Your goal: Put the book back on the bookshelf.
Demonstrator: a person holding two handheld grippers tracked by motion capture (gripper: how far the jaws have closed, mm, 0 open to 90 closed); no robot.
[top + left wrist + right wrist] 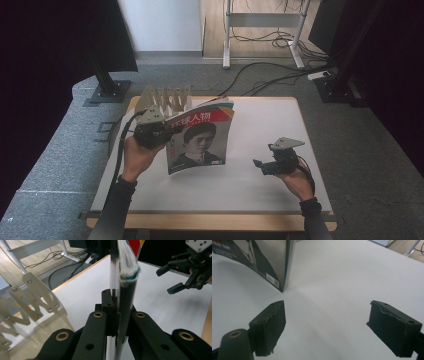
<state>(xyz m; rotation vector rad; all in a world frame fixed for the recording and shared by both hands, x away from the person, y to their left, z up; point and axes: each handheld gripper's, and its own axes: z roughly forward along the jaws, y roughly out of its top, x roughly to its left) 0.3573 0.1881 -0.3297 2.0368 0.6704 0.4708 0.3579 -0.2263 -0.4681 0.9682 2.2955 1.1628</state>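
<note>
two grippers work over a white desk (pixel 260 150). the left gripper (pixel 167 134) is clenched on the edge of a magazine (pixel 200 140), holding it upright so that its lower corner rests on or just above the desk; the cover, with red title characters and a portrait photograph, faces the person. in the left gripper view the jaws press from both sides on the thin stack of pages (pixel 125 290), which rises straight up between them. behind the magazine, at the far left of the desk, stands a pale wooden rack (pixel 167 98) with upright dividers. the right gripper (pixel 261 166) hovers above the desk to the right of the magazine, well apart from it, released with its jaws spread wide and nothing between them. in the right gripper view the magazine's bottom corner (pixel 279 282) shows near the desk surface, ahead of the left jaw.
</note>
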